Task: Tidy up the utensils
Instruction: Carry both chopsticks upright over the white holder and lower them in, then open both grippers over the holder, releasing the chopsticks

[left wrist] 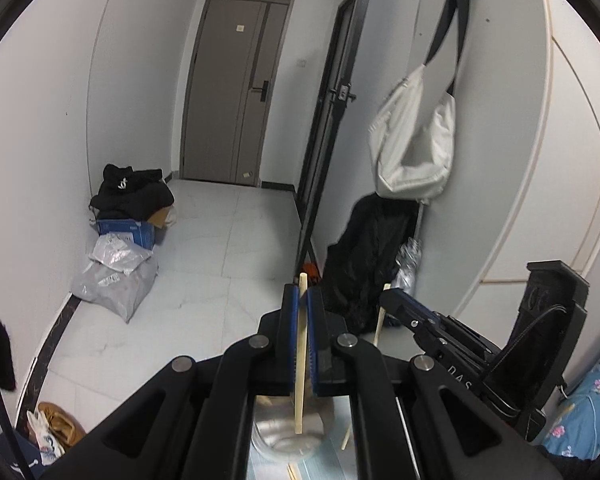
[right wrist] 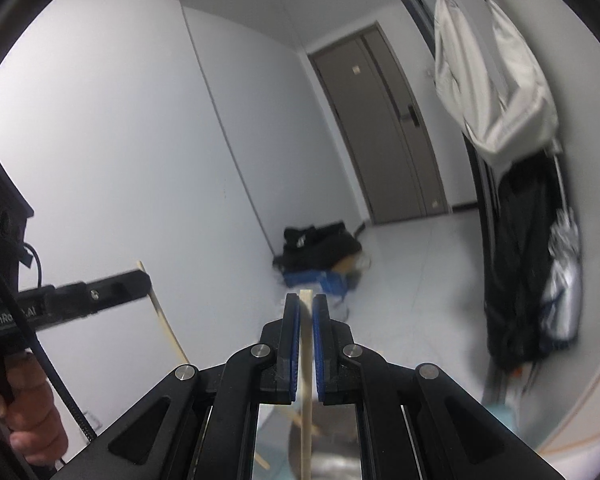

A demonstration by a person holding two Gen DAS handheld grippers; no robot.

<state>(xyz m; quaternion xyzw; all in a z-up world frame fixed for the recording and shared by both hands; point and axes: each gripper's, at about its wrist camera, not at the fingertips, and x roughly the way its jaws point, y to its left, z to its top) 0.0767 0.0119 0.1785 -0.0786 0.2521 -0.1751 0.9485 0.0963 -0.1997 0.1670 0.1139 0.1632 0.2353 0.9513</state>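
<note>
We have each claw, left and right, pinching one chopstick near its top; thin sticks could pivot or slip and miss the metal cup below.

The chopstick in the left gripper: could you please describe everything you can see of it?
The chopstick is a slim, pale, wood-like stick with a squared top end. It stands nearly upright, clamped between the blue pads of the left gripper, its top poking just above the fingertips. Its lower end hangs over a shiny metal container, whether touching it is unclear.
</note>
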